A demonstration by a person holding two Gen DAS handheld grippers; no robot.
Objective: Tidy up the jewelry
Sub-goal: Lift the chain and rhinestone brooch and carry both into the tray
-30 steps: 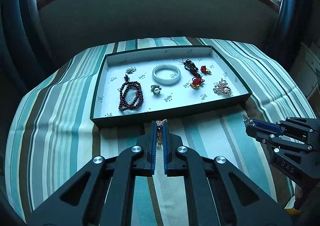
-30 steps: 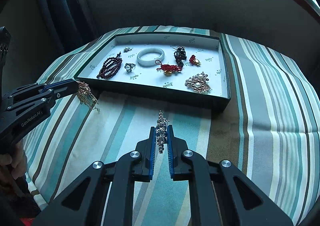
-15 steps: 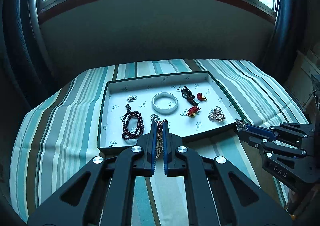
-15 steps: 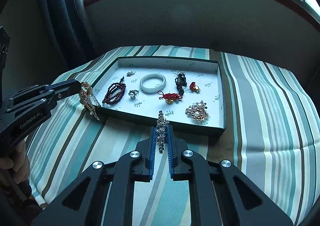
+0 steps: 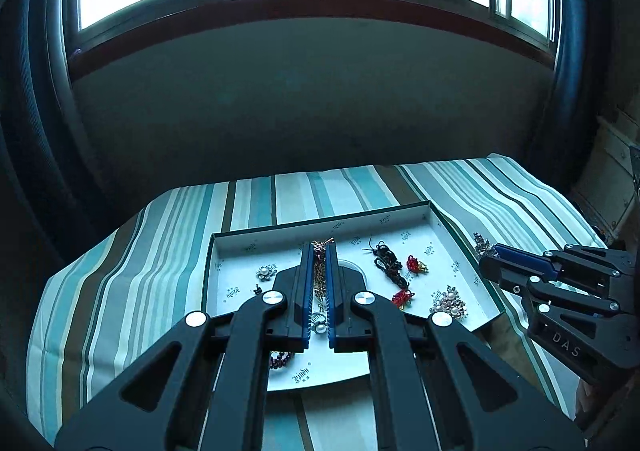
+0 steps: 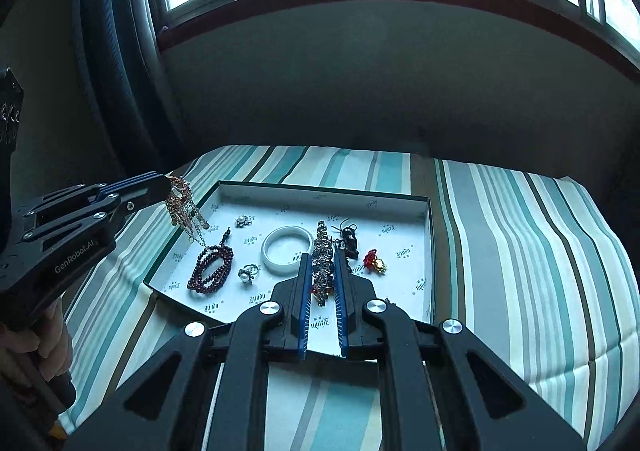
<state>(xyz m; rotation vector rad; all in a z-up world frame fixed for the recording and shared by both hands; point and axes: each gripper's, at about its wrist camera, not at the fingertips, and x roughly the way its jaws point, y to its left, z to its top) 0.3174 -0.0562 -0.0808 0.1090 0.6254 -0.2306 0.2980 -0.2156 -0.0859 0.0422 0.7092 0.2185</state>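
My left gripper (image 5: 319, 248) is shut on a gold chain piece (image 5: 319, 283) and hangs over the white-lined tray (image 5: 436, 219). In the right wrist view the left gripper (image 6: 162, 187) sits above the tray's left rim, with the gold chain (image 6: 182, 207) dangling from it. My right gripper (image 6: 323, 256) is shut on a silver rhinestone piece (image 6: 323, 271) above the tray (image 6: 320, 190). From the left wrist view the right gripper (image 5: 489, 258) hovers by the tray's right rim. In the tray lie a white bangle (image 6: 286, 251), a dark red bead bracelet (image 6: 212, 269) and a pearl ring (image 6: 248, 275).
Also in the tray: a black cord (image 6: 350, 239), a red-gold charm (image 6: 374, 261), a pearl brooch (image 5: 450, 301). The tray rests on a striped cloth (image 6: 520, 235). A dark wall and window rise behind. A person's hand (image 6: 44, 343) grips the left handle.
Both grippers have risen and moved forward from the striped cloth in front of the tray to over the tray, each still holding its piece. The tray contents have not moved.
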